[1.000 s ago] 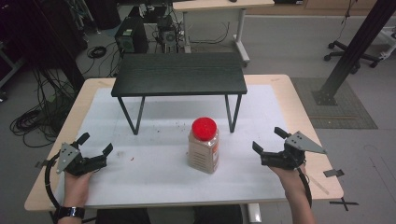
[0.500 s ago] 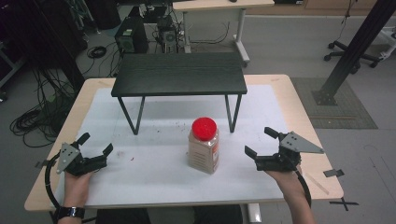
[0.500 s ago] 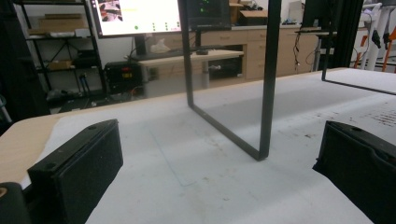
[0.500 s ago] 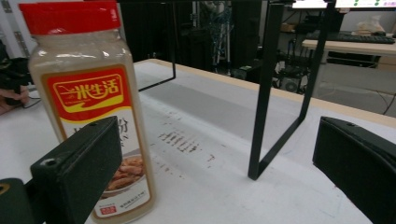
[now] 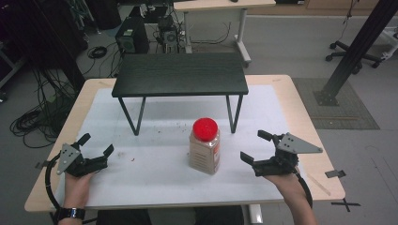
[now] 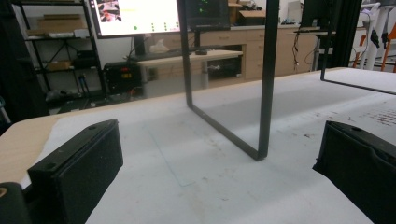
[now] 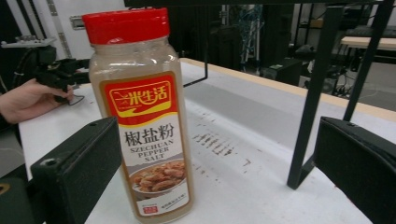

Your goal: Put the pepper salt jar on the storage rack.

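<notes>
A tall clear jar (image 5: 205,146) of pepper salt with a red lid stands upright on the white mat, in front of the small black table (image 5: 180,74). In the right gripper view the jar (image 7: 140,116) stands close ahead, left of centre between the jaws, touching neither. My right gripper (image 5: 257,148) is open, a short way to the jar's right and pointing at it. At the mat's left my left gripper (image 5: 97,144) is open with nothing between its jaws. It faces the black table's left leg frame (image 6: 261,93).
The black table's legs (image 5: 233,115) stand just behind the jar. The wooden tabletop edge (image 5: 309,126) runs around the white mat. Cables, computer gear and a desk sit on the floor beyond the far edge. Tape marks (image 5: 337,174) lie at the right corner.
My right gripper has moved left toward the jar, closing much of the gap. The left gripper and the jar have stayed in place.
</notes>
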The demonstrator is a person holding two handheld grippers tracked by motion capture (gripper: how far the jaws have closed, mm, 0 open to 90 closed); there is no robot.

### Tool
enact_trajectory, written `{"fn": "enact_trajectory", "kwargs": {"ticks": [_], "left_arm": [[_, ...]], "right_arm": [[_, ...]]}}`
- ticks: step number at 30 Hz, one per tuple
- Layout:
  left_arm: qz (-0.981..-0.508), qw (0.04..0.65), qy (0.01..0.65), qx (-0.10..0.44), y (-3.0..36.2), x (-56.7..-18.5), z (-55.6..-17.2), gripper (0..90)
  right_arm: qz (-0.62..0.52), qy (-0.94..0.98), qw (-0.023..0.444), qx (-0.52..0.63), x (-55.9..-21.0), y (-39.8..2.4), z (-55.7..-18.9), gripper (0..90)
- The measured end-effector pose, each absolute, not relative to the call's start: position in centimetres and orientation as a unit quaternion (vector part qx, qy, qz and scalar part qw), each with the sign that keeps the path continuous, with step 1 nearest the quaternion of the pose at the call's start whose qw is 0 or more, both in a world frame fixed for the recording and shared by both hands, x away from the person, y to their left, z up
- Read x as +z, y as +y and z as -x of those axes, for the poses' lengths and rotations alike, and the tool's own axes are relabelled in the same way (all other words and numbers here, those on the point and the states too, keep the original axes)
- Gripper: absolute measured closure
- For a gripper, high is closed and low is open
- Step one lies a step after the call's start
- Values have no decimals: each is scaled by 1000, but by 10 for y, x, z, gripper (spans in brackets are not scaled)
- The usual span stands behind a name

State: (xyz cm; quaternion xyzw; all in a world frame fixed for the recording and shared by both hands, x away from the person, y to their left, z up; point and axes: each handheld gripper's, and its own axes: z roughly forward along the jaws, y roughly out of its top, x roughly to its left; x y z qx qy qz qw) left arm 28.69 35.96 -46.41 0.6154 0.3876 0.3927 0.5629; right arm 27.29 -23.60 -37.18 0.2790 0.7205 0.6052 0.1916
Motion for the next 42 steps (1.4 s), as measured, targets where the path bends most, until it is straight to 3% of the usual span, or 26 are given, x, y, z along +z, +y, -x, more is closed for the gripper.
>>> {"fn": "enact_trajectory", "kwargs": {"ticks": [42], "left_arm": [[-616, 566, 386, 388, 360, -464, -286, 4]], "right_arm": [[-245, 757, 128, 592, -398, -201, -274, 23]]}}
